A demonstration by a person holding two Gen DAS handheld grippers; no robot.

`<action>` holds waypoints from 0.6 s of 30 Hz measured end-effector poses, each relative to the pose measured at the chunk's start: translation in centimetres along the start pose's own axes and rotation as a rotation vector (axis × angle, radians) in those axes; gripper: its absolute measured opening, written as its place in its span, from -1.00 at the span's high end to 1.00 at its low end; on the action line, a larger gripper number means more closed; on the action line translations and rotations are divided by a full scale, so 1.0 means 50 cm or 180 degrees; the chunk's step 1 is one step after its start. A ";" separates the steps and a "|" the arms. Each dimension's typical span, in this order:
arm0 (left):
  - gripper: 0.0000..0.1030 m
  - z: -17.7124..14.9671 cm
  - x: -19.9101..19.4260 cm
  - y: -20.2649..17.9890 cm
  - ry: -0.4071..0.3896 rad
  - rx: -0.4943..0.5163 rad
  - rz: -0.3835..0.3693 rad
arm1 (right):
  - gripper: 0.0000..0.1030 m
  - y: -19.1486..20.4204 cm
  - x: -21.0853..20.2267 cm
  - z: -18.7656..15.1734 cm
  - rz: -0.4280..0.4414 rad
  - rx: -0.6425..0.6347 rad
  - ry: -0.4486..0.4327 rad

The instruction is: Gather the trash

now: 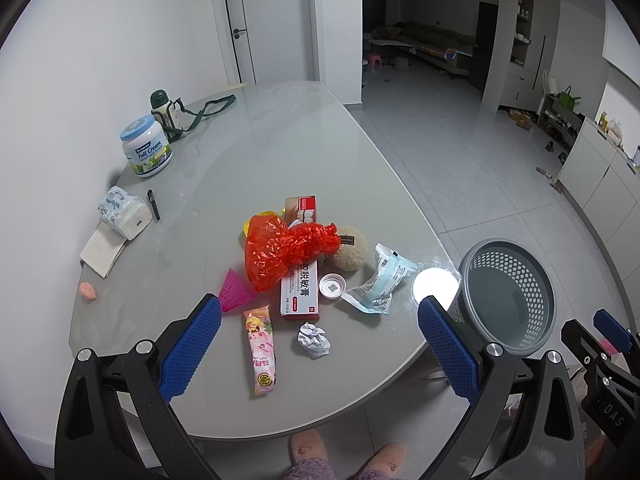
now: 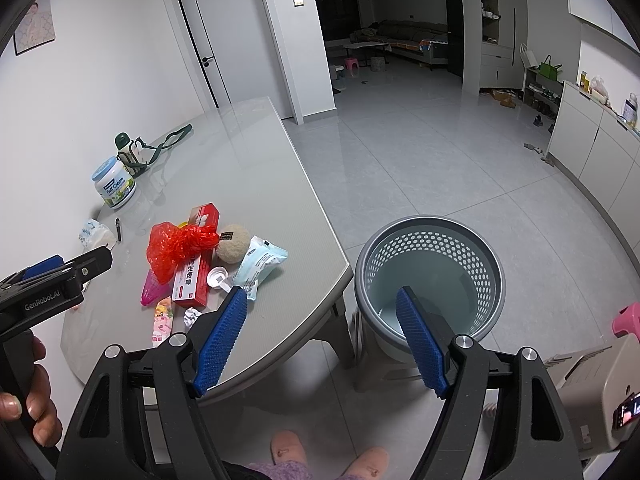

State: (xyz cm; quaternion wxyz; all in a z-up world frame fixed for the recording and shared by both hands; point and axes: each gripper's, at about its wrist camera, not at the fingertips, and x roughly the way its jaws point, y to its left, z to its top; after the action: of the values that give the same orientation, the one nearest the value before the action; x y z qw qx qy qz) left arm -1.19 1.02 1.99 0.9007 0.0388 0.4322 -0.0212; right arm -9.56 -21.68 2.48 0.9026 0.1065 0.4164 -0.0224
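Right now, nothing is picked up yet.

Left gripper (image 1: 320, 344): its blue bumpy fingers are spread wide with nothing between them. It hangs over the near edge of the tabletop, so it looks ready to reach for the trash.

Right gripper (image 2: 320, 340): also spread wide and empty. It sits off the right edge of the tabletop, close to the bin, maybe to help drop things in.

Trash pile: it lies together near the near edge and the right edge of the table (image 1: 260, 152), easy to reach.

Red bag (image 1: 286, 250): thin, shiny, crinkly plastic, lying on top of the long box (image 1: 301, 280).

Long box: flat cardboard, red and white.

Paper ball (image 1: 314, 339): small, white, scrunched up, closest to the left gripper. I think it is a good first pick.

Pink wrapper (image 1: 261, 350): long, smooth and flat.

Blue packet (image 1: 378, 282): soft and puffy, torn open.

White cap (image 1: 332, 286): round, hard plastic.

Fuzzy ball (image 1: 352, 258): round and woolly; maybe not trash.

Bin (image 1: 508, 304): round, grey, with little holes in its wall. It stands below the table's right edge and looks empty.
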 end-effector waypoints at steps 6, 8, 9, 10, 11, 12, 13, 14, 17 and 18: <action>-0.88 -0.005 0.004 -0.012 -0.0004 0.0006 0.0009 | -0.43 0.001 -0.002 0.000 -0.0001 0.0000 0.0000; -0.88 -0.005 0.001 -0.009 -0.0004 0.0005 0.0008 | -0.43 0.000 -0.001 -0.001 0.0000 0.0000 -0.0002; -0.88 -0.004 0.008 -0.015 -0.0007 -0.0002 0.0005 | -0.43 0.000 0.002 -0.002 0.0000 0.0001 -0.0002; -0.88 -0.005 0.007 -0.014 -0.0006 -0.0003 0.0005 | -0.43 0.000 0.001 -0.002 -0.0003 0.0001 -0.0004; -0.88 -0.005 0.006 -0.013 -0.0007 -0.0004 0.0005 | -0.43 -0.001 -0.001 -0.001 -0.0007 0.0003 -0.0011; -0.88 -0.005 0.004 -0.012 -0.0006 -0.0005 0.0005 | -0.43 -0.001 -0.003 -0.001 -0.0006 0.0004 -0.0018; -0.88 -0.004 0.009 -0.015 -0.0006 -0.0001 0.0003 | -0.43 0.002 -0.005 -0.002 -0.0006 0.0002 -0.0020; -0.88 -0.005 0.007 -0.014 -0.0005 -0.0002 0.0002 | -0.43 0.003 -0.007 -0.001 -0.0008 0.0000 -0.0019; -0.88 -0.006 0.003 -0.011 -0.0001 -0.0006 0.0002 | -0.43 0.005 -0.010 -0.001 -0.0009 -0.0002 -0.0011; -0.88 -0.007 0.001 -0.010 -0.0002 -0.0008 0.0003 | -0.43 0.005 -0.012 0.000 -0.0008 -0.0004 -0.0011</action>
State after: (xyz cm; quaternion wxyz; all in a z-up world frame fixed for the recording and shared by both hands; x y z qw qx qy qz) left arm -1.45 0.57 1.71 0.9009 0.0378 0.4319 -0.0202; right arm -9.91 -21.44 2.97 0.9034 0.1054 0.4150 -0.0235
